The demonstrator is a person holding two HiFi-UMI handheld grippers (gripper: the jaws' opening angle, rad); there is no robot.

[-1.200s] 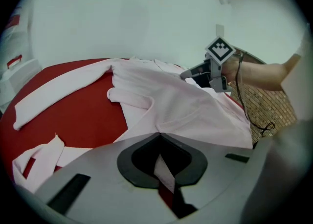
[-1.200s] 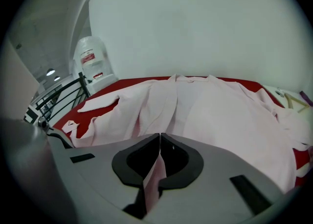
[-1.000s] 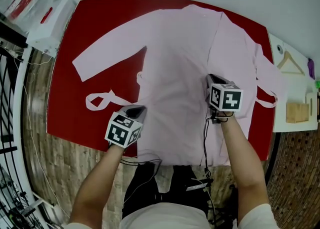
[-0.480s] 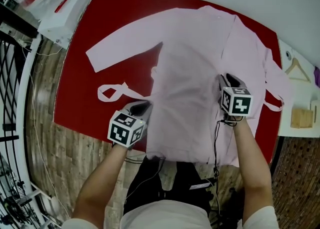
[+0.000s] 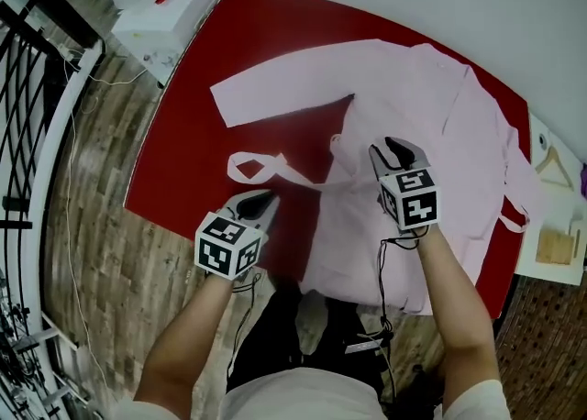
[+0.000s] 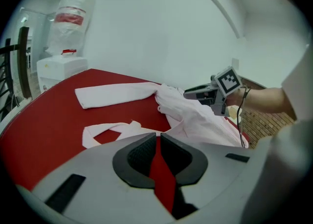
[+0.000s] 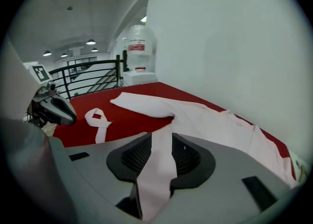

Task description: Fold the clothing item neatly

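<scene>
Head view: pink garment (image 5: 449, 134) is spread on the red counter (image 5: 202, 152), hem near, collar far. The right claw (image 5: 389, 147) is held over its body, and the left claw (image 5: 260, 200) beside it over bare counter.
Left gripper view: the claw is closed on nothing, and the garment lies to its right.
Right gripper view: the jaws have just been opening and stand apart. Cloth is seen between them, not pressed.
Nearer hand: the right is judged nearer.

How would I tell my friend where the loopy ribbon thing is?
Look at the big red table, where a pale pink garment lies spread out. On the bare red patch beside it, nearer the person than the stretched-out sleeve, lies a thin pink belt. It's the only piece curled into a loop, and far narrower than the sleeve.
</scene>
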